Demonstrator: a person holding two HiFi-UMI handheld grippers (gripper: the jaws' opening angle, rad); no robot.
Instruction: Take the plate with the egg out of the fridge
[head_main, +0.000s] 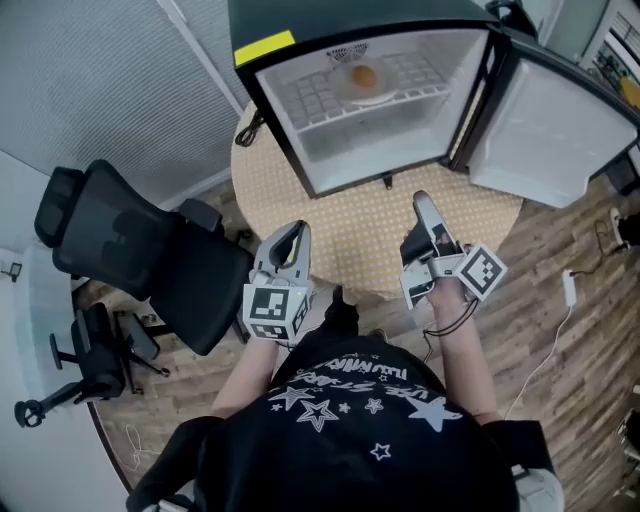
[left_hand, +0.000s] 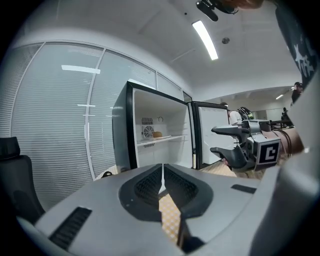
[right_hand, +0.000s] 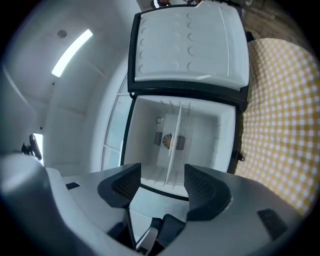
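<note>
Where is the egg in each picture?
Head view: the egg is top centre, on the fridge's shelf.
Left gripper view: the egg is small, near centre.
Right gripper view: the egg is a tiny orange spot near centre.
Shared landmark: the open fridge door.

The fridge (head_main: 300, 18) at the top centre of the head view stands open, its door (head_main: 545, 135) swung wide to the upper right, clear of the opening. Bare table (head_main: 370, 235) runs from the frame's middle up to the opening, a free lane straight in. Inside, a wire shelf (head_main: 310, 100) splits the space; the plate (head_main: 368, 92) with the egg (head_main: 365, 75) sits mid-shelf, with open room to its left and below the shelf. A chair (head_main: 150, 255) crowds the left of the frame beside the table.
</note>
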